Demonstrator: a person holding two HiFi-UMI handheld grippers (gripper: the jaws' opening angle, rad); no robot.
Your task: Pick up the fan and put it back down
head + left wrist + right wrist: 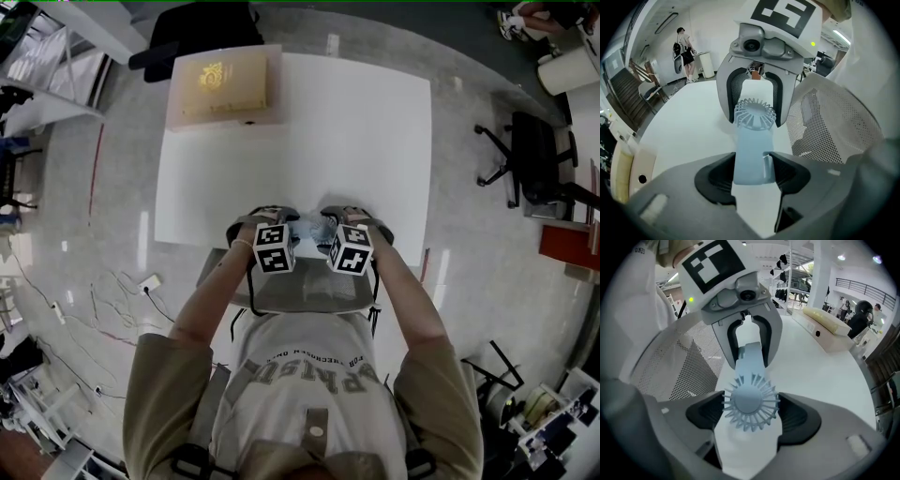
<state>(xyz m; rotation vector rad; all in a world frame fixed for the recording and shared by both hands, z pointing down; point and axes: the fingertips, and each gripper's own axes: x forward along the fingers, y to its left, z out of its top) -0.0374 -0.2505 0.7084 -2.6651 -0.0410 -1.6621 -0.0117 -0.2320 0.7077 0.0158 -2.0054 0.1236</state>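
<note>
Item: fan, pale blue, hand-held type, with a round ribbed head and a flat handle.
Location of fan: over the near edge of the worktop, directly in front of the person and between the two grippers.
Contact with worktop: cannot tell whether the fan rests on the surface or is clear of it.
Left gripper: jaws closed onto the fan's handle, one pad against each side; the ribbed head points away from it, toward the opposite gripper.
Right gripper: jaws clamped on the ribbed head, whose rim meets both pads; the handle runs away from it into the other gripper.
Gripper arrangement: the two face each other closely, both angled steeply down, one at each end of the fan.
Marker cubes: left cube and right cube sit side by side, just apart, in the head view.
Worktop: white, rectangular, bare around the fan.
Box: beige, flat, with a gold emblem on its lid; it lies on the far left corner of the worktop, well apart from the fan.
Mesh chair: grey, at the near edge of the worktop, under the person's forearms.
Black chair: beyond the far edge, behind the box.
Office chair: black, on the floor to the right, well apart from the worktop.
Cables: loose on the floor at the left.
</note>
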